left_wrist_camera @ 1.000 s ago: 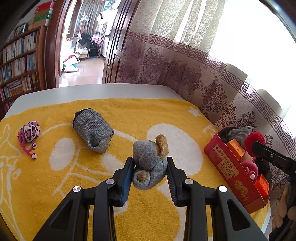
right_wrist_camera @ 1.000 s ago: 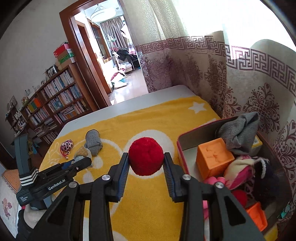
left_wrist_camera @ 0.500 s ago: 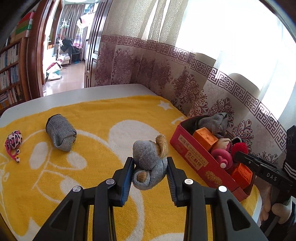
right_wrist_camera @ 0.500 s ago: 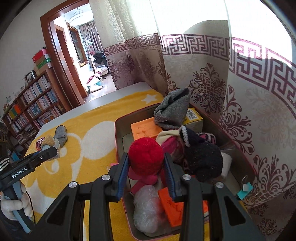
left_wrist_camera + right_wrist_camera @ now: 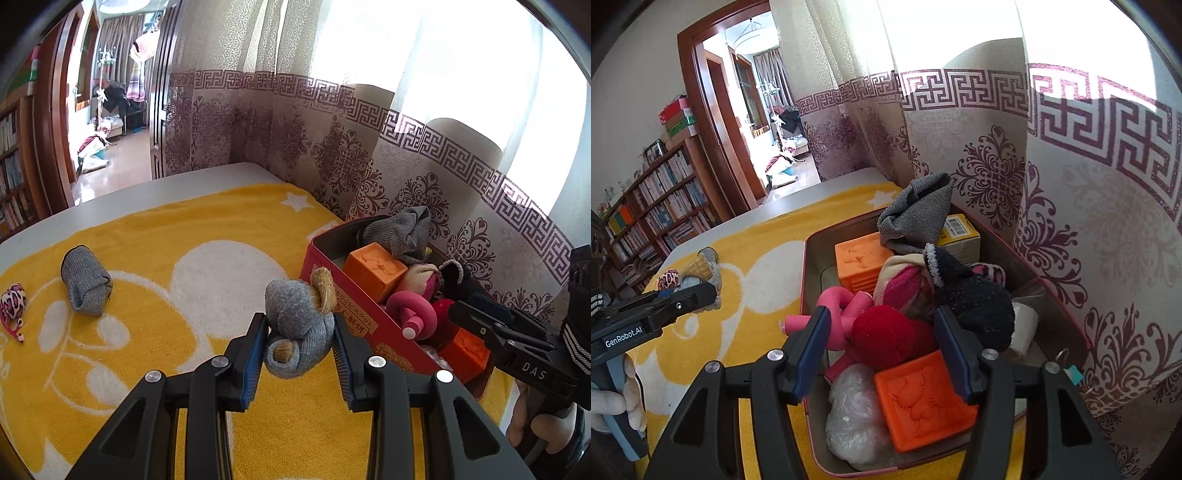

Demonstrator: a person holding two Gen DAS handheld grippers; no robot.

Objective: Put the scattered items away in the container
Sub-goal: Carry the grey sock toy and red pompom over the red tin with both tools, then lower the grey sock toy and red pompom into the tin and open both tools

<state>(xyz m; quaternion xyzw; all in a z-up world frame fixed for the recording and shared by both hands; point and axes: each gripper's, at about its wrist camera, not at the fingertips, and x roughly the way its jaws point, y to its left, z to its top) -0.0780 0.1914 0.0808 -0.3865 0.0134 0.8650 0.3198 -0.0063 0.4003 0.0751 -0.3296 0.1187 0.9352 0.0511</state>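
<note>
My left gripper (image 5: 298,341) is shut on a rolled grey sock with tan heel and toe (image 5: 299,317), held above the yellow towel just left of the red box (image 5: 354,314). My right gripper (image 5: 881,338) hangs over the box (image 5: 809,280) with its jaws opening. The red pompom (image 5: 884,336) lies between the pads among the items, and neither pad touches it. In the right wrist view the left gripper (image 5: 701,291) with its sock appears at the left. A grey rolled sock (image 5: 85,280) and a pink leopard-print toy (image 5: 13,301) lie on the towel at the left.
The box holds orange blocks (image 5: 923,398), a pink knotted toy (image 5: 838,314), a grey sock (image 5: 916,214), a dark sock (image 5: 975,302), a clear bag (image 5: 853,417) and a yellow carton (image 5: 960,232). A patterned curtain (image 5: 424,177) hangs close behind it. The towel (image 5: 184,236) covers the table.
The right gripper carried the red pompom over the box, lowered it among the items and spread its jaws off it. The left gripper moved right with its sock, up to the box.
</note>
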